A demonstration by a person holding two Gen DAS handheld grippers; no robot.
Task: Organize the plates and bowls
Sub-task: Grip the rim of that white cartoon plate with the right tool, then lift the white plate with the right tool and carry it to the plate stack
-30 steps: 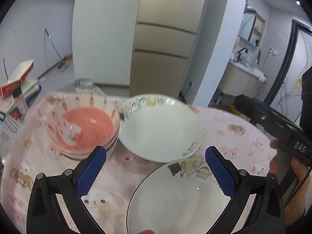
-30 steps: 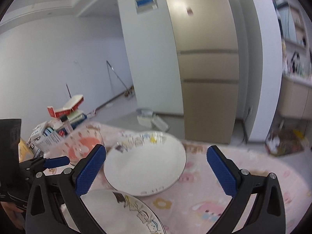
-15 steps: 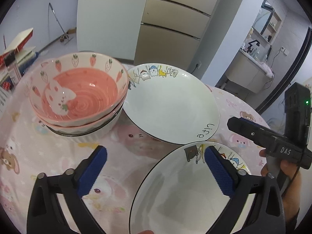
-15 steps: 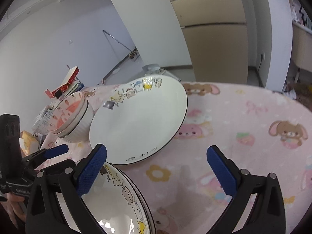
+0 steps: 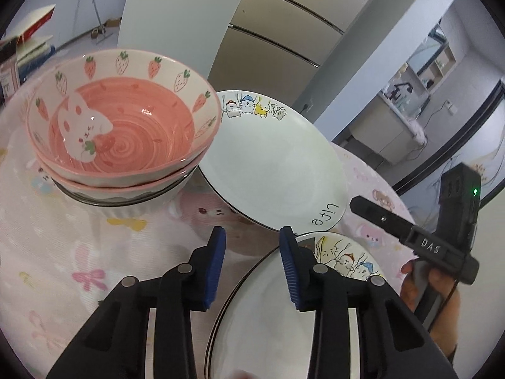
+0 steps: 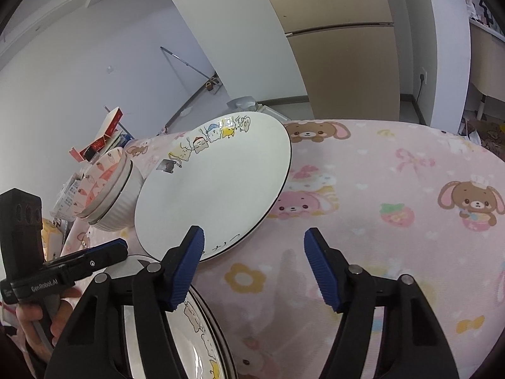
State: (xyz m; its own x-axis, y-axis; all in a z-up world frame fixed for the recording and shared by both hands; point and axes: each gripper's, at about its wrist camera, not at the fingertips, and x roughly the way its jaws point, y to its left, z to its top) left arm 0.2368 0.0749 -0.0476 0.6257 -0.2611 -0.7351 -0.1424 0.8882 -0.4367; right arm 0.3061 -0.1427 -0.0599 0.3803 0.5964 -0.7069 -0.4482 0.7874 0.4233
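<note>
A white cartoon-rimmed plate [image 5: 271, 322] [image 6: 202, 328] lies nearest, on the pink tablecloth. My left gripper [image 5: 252, 233] straddles its left rim, one pad over the plate and one outside. Its jaws are closing and the pads do not touch the rim. My right gripper [image 6: 254, 232] straddles the same plate's right rim; its jaws are closing too, with a wide gap left. A second plate [image 5: 277, 164] [image 6: 217, 186] marked "Life" lies beyond. Left of it, a pink strawberry bowl [image 5: 120, 126] [image 6: 104, 173] is stacked on a white ribbed bowl [image 5: 132, 208].
The pink tablecloth [image 6: 394, 221] stretches bare to the right of the plates. Boxes and books [image 6: 101, 139] are piled past the bowls at the table's left edge. A hand [image 5: 432, 284] holds the right gripper's handle. Tall cabinets stand behind the table.
Both grippers have sunk toward the near plate and tipped downward. Their jaws have narrowed from wide open, the left far more than the right.
</note>
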